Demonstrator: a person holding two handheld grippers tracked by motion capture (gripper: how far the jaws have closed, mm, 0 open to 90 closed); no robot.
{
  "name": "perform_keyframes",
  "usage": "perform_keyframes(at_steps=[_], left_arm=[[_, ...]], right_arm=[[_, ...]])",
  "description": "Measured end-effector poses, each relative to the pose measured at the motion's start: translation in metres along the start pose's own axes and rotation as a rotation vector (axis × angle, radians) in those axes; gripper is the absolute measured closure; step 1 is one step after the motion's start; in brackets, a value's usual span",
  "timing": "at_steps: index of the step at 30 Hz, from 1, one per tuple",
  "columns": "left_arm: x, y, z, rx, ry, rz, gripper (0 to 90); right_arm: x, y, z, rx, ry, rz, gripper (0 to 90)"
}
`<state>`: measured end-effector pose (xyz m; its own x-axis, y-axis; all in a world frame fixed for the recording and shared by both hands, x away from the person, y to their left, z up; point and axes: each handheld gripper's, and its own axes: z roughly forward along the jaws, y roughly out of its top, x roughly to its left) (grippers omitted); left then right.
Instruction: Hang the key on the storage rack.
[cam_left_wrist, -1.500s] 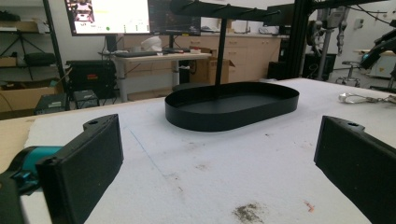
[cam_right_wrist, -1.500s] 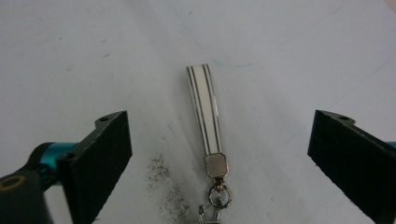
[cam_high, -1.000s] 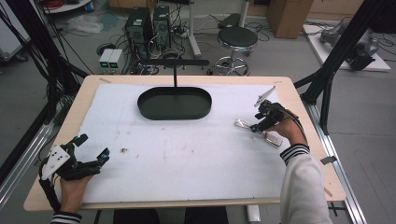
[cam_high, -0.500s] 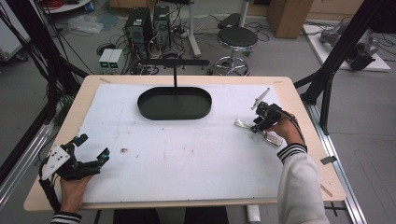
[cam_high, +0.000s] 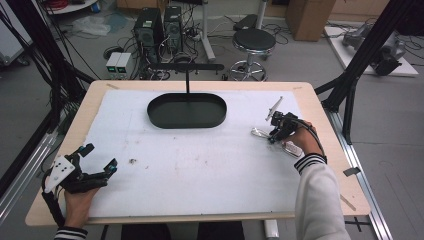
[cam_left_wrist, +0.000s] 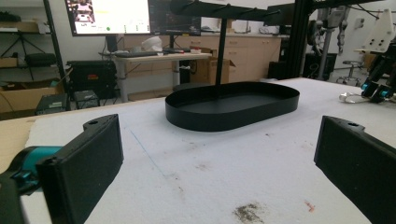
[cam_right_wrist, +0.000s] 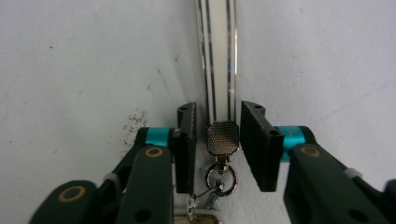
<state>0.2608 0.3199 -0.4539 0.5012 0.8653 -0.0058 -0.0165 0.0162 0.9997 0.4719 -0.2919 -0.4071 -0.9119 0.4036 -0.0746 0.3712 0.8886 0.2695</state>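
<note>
A lanyard lies at the table's right, a white strap (cam_right_wrist: 217, 56) with dark stripes ending in a metal clasp (cam_right_wrist: 223, 138) and ring. In the high view the strap (cam_high: 274, 106) runs away from my right gripper (cam_high: 276, 132). The right gripper (cam_right_wrist: 217, 140) points down at the table. Its jaws have just been closing and now sit against the strap's edges at the clasp. My left gripper (cam_high: 100, 157) rests open at the front left with nothing between its fingers (cam_left_wrist: 88, 158). The right gripper (cam_left_wrist: 376, 87) is also visible far off in the left gripper view.
A black oval tray (cam_high: 186, 126) with an upright post and crossbar stands at the back middle; its wall (cam_left_wrist: 224, 122) faces the left gripper. A clear piece (cam_high: 259, 133) lies left of the right gripper. A dark smudge (cam_high: 133, 161) marks the white mat.
The right gripper has shifted slightly left over the lanyard. The left hand and gripper have stayed where they were.
</note>
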Motion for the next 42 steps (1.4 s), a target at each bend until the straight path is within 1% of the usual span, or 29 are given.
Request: perform_keyframes(at_steps=[8, 9, 10, 11, 12, 13, 16, 17, 18, 20, 21, 24, 27, 28, 29, 30, 31, 33, 34, 35, 36, 37, 38, 39, 40, 41, 42], left_arm=[[0.0, 0.0, 0.0, 0.0, 0.0, 0.001, 1.7], [0.0, 0.0, 0.0, 0.0, 0.0, 0.001, 1.7], [0.0, 0.0, 0.0, -0.001, 0.0, 0.001, 1.7], [0.0, 0.0, 0.0, -0.001, 0.0, 0.001, 1.7], [0.0, 0.0, 0.0, -0.001, 0.0, 0.001, 1.7], [0.0, 0.0, 0.0, -0.001, 0.0, 0.001, 1.7], [0.0, 0.0, 0.0, -0.001, 0.001, 0.001, 1.7], [0.0, 0.0, 0.0, -0.001, 0.001, 0.001, 1.7], [0.0, 0.0, 0.0, 0.0, 0.002, 0.001, 1.7], [0.0, 0.0, 0.0, -0.001, 0.002, 0.003, 1.7], [0.0, 0.0, 0.0, -0.001, 0.002, 0.002, 1.7], [0.0, 0.0, 0.0, -0.002, 0.002, 0.003, 1.7], [0.0, 0.0, 0.0, -0.002, 0.003, 0.003, 1.7], [0.0, 0.0, 0.0, -0.002, 0.002, 0.002, 1.7], [0.0, 0.0, 0.0, -0.003, 0.002, 0.003, 1.7], [0.0, 0.0, 0.0, -0.002, 0.002, 0.003, 1.7], [0.0, 0.0, 0.0, -0.003, 0.002, 0.002, 1.7], [0.0, 0.0, 0.0, -0.003, 0.002, 0.003, 1.7], [0.0, 0.0, 0.0, -0.003, 0.002, 0.003, 1.7], [0.0, 0.0, 0.0, -0.003, 0.002, 0.003, 1.7], [0.0, 0.0, 0.0, -0.003, 0.002, 0.003, 1.7], [0.0, 0.0, 0.0, -0.003, 0.002, 0.003, 1.7], [0.0, 0.0, 0.0, -0.003, 0.002, 0.003, 1.7], [0.0, 0.0, 0.0, -0.003, 0.002, 0.003, 1.7], [0.0, 0.0, 0.0, -0.003, 0.002, 0.003, 1.7], [0.0, 0.0, 0.0, -0.003, 0.001, 0.003, 1.7], [0.0, 0.0, 0.0, -0.003, 0.001, 0.003, 1.7]], right_arm=[[0.002, 0.002, 0.0, 0.017, -0.006, -0.006, 74.0], [0.003, 0.002, -0.001, 0.016, -0.007, -0.002, 74.1], [0.002, 0.002, -0.001, 0.011, 0.006, 0.008, 74.1], [0.002, 0.002, -0.001, 0.01, 0.01, 0.01, 74.1], [0.003, 0.002, -0.002, 0.008, 0.002, 0.01, 74.1], [0.003, 0.002, -0.003, 0.003, 0.002, 0.019, 74.1], [0.002, 0.001, -0.007, -0.03, 0.009, 0.027, 74.1], [0.002, 0.001, -0.008, -0.051, 0.018, 0.037, 74.2], [0.003, 0.001, -0.009, -0.05, 0.01, 0.041, 74.3], [0.003, 0.001, -0.011, -0.05, 0.012, 0.049, 74.3], [0.004, 0.001, -0.012, -0.065, 0.023, 0.054, 74.3], [0.006, 0.002, -0.015, -0.084, 0.029, 0.051, 74.4], [0.007, 0.003, -0.02, -0.114, 0.026, 0.063, 74.4], [0.007, 0.003, -0.02, -0.114, 0.026, 0.063, 74.4], [0.007, 0.002, -0.023, -0.149, 0.039, 0.077, 74.4], [0.007, 0.002, -0.025, -0.162, 0.028, 0.073, 74.4], [0.007, 0.002, -0.025, -0.162, 0.028, 0.073, 74.4], [0.007, 0.002, -0.03, -0.228, 0.034, 0.094, 74.4], [0.006, 0.002, -0.035, -0.297, 0.051, 0.105, 74.4], [0.007, 0.002, -0.037, -0.313, 0.042, 0.109, 74.4], [0.007, 0.002, -0.037, -0.313, 0.042, 0.109, 74.4], [0.006, 0.002, -0.039, -0.348, 0.053, 0.111, 74.3], [0.007, 0.004, -0.043, -0.422, 0.058, 0.126, 74.3], [0.006, 0.004, -0.044, -0.453, 0.077, 0.131, 74.3], [0.006, 0.004, -0.044, -0.453, 0.077, 0.131, 74.3], [0.007, 0.006, -0.047, -0.492, 0.077, 0.136, 74.3], [0.006, 0.008, -0.047, -0.502, 0.089, 0.13, 74.3]])
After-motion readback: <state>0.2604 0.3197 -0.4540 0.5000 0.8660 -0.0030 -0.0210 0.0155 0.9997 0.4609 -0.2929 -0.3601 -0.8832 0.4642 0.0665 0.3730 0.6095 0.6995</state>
